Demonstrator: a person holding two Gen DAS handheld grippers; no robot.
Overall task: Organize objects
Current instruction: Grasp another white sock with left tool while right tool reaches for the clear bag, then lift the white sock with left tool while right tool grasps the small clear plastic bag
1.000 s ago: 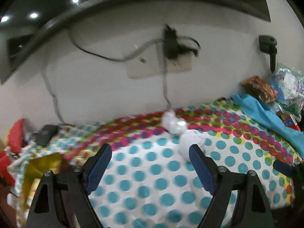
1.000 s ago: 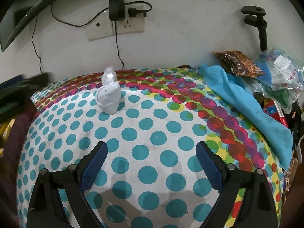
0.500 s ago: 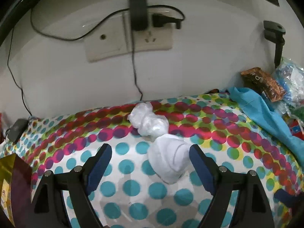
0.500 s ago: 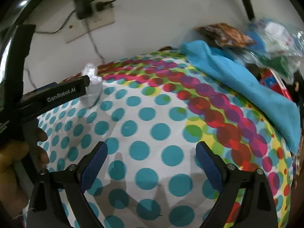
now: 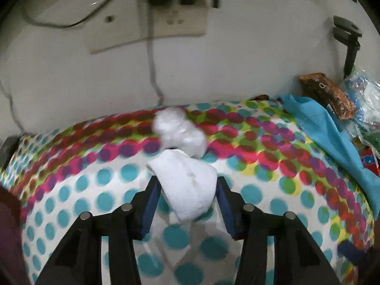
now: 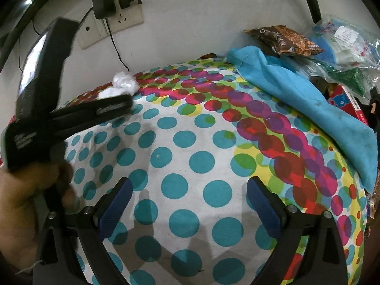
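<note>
A white rolled sock (image 5: 187, 185) lies on the polka-dot cloth (image 5: 95, 190), with a crumpled white plastic wad (image 5: 179, 130) just behind it. My left gripper (image 5: 186, 204) has closed in on the sock, and its blue pads (image 5: 152, 201) press its two sides. In the right wrist view the left gripper's black body (image 6: 71, 116) covers most of the sock, and the white wad (image 6: 124, 83) shows behind it. My right gripper (image 6: 187, 204) is open and empty over the cloth's front.
A blue cloth (image 6: 296, 95) lies along the right edge. A brown snack packet (image 6: 282, 40) and plastic bags (image 6: 344, 45) are piled at the back right. A wall socket with plugs and cables (image 5: 166, 11) is behind the cloth.
My left gripper has moved forward to the white sock and its jaws have narrowed around it. My right gripper has stayed open in about the same place.
</note>
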